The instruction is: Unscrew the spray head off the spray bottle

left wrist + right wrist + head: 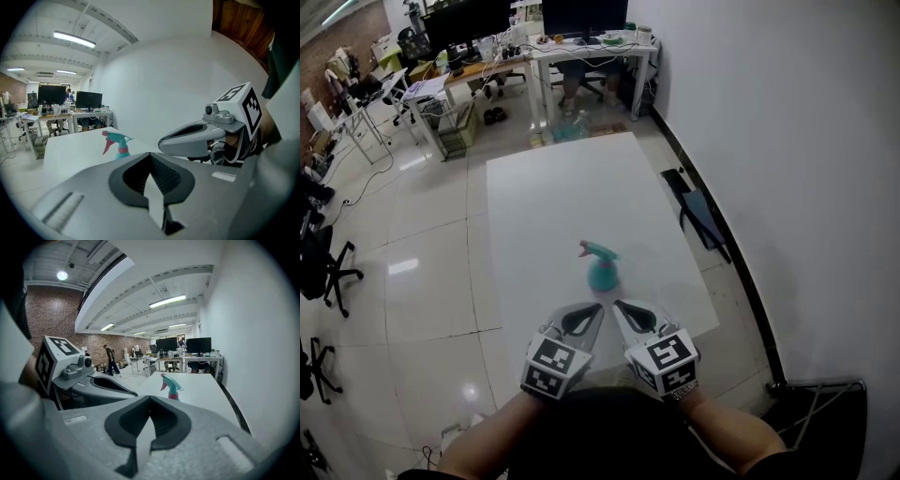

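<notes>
My left gripper [596, 309] and right gripper [619, 306] hang side by side over the tabletop's [562, 187] near edge, jaws closed and empty. The spray bottle [602, 267] stands upright just ahead (bare surface all round it).

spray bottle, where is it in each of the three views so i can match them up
Head view: the spray bottle stands near the picture's centre, on the white table.
Left gripper view: left of centre, on the same table.
Right gripper view: slightly right of centre.
Shared landmark: the dark monitors on the desks past the table's far end show in all three.
</notes>
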`<control>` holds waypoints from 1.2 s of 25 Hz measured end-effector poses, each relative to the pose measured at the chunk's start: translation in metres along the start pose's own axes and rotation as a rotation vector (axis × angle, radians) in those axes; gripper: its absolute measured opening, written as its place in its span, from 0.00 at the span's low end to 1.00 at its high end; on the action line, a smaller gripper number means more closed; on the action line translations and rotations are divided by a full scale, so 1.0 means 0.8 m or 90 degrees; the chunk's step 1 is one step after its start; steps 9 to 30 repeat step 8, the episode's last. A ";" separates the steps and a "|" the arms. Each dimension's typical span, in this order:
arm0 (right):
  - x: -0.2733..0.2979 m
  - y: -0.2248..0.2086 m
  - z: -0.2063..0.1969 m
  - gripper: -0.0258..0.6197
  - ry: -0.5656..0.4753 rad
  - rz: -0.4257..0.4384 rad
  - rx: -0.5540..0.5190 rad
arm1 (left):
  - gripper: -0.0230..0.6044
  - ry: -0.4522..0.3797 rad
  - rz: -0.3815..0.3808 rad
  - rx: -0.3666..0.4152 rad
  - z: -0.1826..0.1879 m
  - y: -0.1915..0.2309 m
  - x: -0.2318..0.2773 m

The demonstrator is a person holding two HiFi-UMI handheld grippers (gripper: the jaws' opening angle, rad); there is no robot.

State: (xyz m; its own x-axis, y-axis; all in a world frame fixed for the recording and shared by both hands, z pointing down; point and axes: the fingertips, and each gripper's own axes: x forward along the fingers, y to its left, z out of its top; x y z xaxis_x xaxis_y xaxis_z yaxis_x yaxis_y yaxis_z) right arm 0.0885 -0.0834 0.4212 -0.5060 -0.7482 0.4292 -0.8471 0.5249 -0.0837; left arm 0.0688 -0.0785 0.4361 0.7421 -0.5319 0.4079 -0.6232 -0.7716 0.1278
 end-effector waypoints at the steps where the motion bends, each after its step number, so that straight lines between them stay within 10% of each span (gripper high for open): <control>1: -0.001 -0.001 0.000 0.03 -0.001 0.000 -0.002 | 0.06 0.000 0.001 0.000 0.001 -0.001 0.000; 30: -0.003 -0.002 0.006 0.03 -0.001 0.006 -0.002 | 0.06 0.004 0.007 0.001 0.002 -0.002 0.001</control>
